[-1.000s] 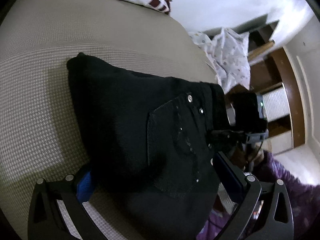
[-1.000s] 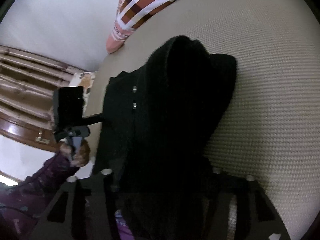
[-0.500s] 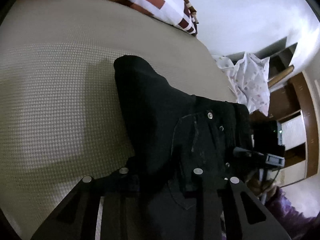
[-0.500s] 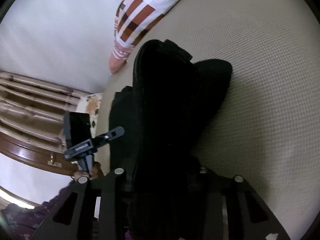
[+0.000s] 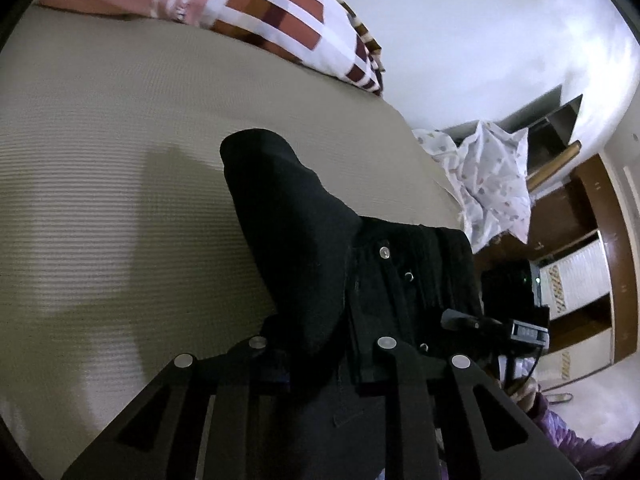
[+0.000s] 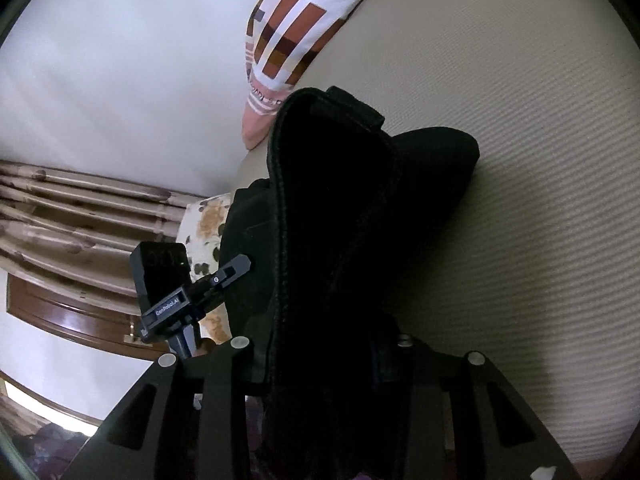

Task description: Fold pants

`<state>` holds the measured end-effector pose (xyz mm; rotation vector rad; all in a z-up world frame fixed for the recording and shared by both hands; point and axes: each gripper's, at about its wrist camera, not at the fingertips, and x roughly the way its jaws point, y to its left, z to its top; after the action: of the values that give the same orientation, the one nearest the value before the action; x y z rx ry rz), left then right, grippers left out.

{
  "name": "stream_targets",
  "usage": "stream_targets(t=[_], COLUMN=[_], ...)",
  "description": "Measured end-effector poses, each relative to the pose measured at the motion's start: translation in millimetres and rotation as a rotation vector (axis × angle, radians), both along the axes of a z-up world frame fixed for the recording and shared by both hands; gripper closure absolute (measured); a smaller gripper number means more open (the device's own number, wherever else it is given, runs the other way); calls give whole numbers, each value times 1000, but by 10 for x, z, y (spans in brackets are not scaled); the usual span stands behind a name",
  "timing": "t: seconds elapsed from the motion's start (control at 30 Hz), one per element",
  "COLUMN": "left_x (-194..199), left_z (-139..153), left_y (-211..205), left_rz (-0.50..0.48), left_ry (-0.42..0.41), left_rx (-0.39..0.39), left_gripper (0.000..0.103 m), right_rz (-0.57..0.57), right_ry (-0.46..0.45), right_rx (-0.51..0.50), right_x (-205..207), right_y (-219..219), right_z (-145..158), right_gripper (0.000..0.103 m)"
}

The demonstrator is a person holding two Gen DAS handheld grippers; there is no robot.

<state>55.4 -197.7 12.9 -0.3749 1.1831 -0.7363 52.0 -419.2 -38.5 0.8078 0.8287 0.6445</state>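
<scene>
The black pants [image 5: 320, 264] lie bunched on the beige bed [image 5: 120, 208], their near edge lifted by both tools. The left gripper [image 5: 320, 364] has just been closing and now pinches the fabric, while the right gripper [image 6: 324, 356] is clamped on a thick fold. A patterned pillow [image 5: 272, 20] lies at the far edge of the bed, and a crumpled floral cloth [image 5: 492, 176] lies beside the bed.
</scene>
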Motion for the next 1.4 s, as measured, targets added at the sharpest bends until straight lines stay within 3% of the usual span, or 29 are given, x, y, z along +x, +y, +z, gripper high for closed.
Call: stream_targets(t=[0.63, 1.4], left_x=[101, 869], left_z=[339, 455], left_y=[758, 1439], left_rz=[127, 260], left_ry=[-167, -275], left_rx=[153, 229], left_gripper=[83, 83], right_rz=[103, 182], right_ry=[-34, -56], right_rx=[33, -9], right_x=[600, 1693], right_y=[996, 1853], right_z=[244, 620], right_gripper=[71, 71])
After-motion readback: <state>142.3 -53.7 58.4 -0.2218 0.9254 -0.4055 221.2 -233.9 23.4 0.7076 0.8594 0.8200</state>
